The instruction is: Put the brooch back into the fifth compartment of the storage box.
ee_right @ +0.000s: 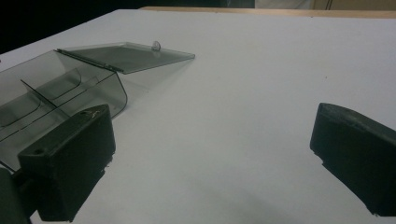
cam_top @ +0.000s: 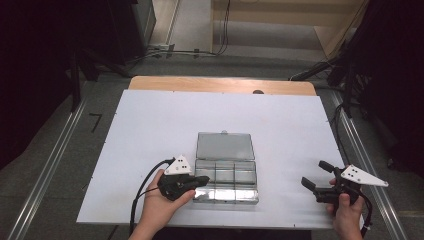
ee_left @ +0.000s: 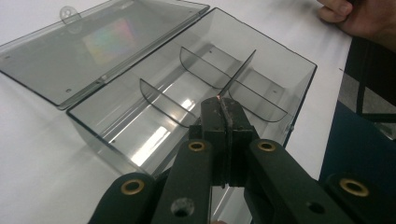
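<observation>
Left hand-held gripper (ee_left: 223, 109) clamped on long divider (ee_left: 237, 77) of clear smoky plastic compartment box (cam_top: 226, 186); right hand-held gripper (cam_top: 318, 175) apart, right of box. Risk: thin divider slips or bends, light box lifts.

- High view: the white table top (cam_top: 150, 130) is evenly and brightly lit; the upper left and right corners of the frame fall into near-black. Image soft, low in detail.
- Glare streaks sit on the clear plastic box (cam_top: 226, 180) at lower centre.
- Left gripper view: a rainbow sheen shows on the box lid (ee_left: 109, 39) at upper left; white reflections lie on the box floor. The jaws at the bottom are slightly blurred.
- Right gripper view: the near jaws are soft; faint shadow lies beneath them; the upper left corner is dark.
</observation>
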The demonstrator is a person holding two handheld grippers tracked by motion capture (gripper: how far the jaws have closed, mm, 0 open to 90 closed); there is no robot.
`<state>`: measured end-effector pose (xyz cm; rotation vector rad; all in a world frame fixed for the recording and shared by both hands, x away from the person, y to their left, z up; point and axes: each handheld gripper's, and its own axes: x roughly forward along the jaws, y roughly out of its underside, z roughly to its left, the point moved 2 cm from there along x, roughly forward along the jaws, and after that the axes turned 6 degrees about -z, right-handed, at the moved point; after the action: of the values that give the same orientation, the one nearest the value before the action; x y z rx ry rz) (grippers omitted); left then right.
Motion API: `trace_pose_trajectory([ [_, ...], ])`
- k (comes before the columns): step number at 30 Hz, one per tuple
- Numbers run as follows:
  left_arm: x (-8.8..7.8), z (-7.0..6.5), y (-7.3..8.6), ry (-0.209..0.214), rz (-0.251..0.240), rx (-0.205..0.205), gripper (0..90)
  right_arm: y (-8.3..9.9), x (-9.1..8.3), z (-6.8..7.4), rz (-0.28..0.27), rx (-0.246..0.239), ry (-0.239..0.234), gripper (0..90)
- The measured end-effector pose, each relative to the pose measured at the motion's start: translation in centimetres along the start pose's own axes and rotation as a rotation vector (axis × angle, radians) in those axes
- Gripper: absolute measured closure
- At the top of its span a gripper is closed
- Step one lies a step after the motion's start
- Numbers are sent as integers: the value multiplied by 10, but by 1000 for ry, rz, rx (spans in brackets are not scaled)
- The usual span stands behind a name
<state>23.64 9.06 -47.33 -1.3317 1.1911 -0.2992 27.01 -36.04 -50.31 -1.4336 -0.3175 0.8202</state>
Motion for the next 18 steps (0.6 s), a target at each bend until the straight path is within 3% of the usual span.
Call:
trace_pose_trajectory([
  [18,18,-13,3,34,24,19,898,0,0,0,2,2,-2,0],
])
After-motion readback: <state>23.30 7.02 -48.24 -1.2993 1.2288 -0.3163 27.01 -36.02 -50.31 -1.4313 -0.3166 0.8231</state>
